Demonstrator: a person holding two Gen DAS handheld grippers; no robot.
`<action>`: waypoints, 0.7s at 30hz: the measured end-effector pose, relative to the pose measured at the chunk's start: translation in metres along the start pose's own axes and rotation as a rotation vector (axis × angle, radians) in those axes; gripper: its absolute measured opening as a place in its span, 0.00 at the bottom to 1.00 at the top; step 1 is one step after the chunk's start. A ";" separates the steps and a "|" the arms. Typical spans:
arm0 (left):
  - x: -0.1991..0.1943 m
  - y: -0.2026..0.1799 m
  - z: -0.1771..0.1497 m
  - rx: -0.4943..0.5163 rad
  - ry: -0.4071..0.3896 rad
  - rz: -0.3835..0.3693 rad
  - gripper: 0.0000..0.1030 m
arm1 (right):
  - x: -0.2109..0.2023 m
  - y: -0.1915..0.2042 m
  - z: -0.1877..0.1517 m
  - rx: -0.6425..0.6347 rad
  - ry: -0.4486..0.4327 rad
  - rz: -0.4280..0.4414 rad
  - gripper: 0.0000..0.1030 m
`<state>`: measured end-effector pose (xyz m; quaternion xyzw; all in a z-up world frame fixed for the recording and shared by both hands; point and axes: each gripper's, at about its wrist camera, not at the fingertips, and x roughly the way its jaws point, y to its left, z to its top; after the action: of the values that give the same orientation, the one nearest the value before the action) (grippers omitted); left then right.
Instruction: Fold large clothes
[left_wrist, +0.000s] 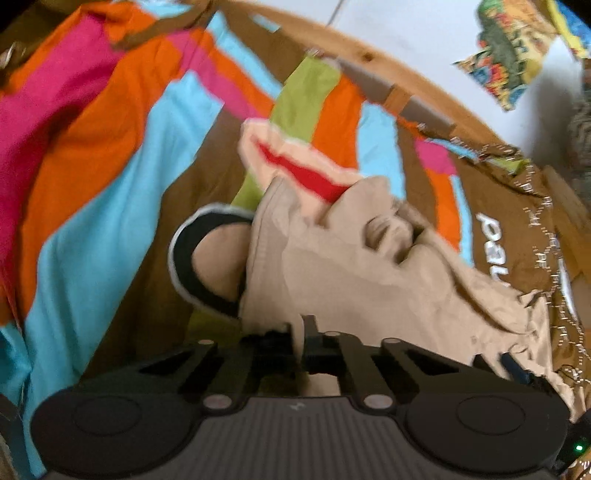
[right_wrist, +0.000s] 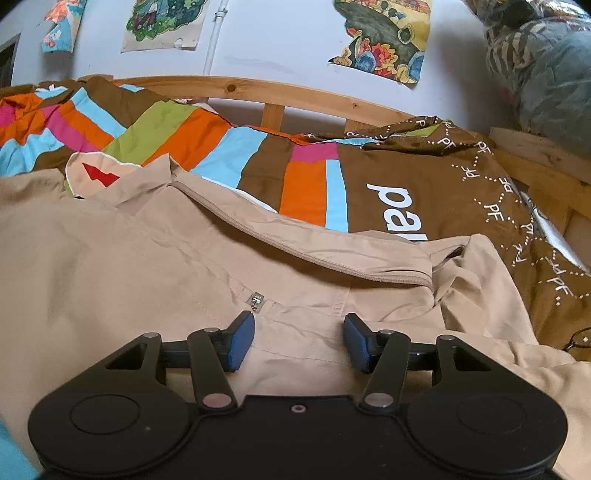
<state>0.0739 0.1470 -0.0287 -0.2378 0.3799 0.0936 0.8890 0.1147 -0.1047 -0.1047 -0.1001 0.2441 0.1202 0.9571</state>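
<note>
We note the right gripper (right_wrist: 299, 341) with its jaws spread over flat beige jacket (right_wrist: 110, 258) cloth, nothing between them. Its raised zipper fold (right_wrist: 314, 254) bars 12 o'clock; wooden bed frame (right_wrist: 535, 155) closes 2 o'clock. At the left gripper (left_wrist: 301, 345), bunched jacket fills 12 to 3; striped bedspread (left_wrist: 92, 221) lies open at 9.

A bedroom in a home.

A bed fills both views, spread with a striped duvet (right_wrist: 207, 147) in orange, blue, pink, green and brown, with white lettering on its brown end. Behind the duvet runs a pine headboard (right_wrist: 258, 90), and beside the duvet's lettered end stands a rough wooden frame (right_wrist: 535, 155). Above the headboard, a pale wall (right_wrist: 266, 40) carries torn colourful posters (right_wrist: 384, 40). A bundle of patterned bedding (right_wrist: 546, 66) sits past the headboard's far end.
</note>
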 end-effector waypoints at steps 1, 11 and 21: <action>-0.006 -0.006 0.003 0.018 -0.020 -0.016 0.01 | 0.000 -0.002 0.000 0.010 0.001 0.007 0.55; -0.054 -0.169 0.013 0.506 -0.157 -0.268 0.00 | -0.023 -0.063 -0.001 0.371 -0.102 0.143 0.58; -0.023 -0.279 -0.044 0.741 -0.042 -0.413 0.00 | -0.108 -0.206 -0.022 0.850 -0.143 0.324 0.56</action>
<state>0.1275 -0.1174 0.0594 0.0288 0.3142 -0.2245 0.9220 0.0697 -0.3254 -0.0433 0.3494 0.2176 0.1641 0.8965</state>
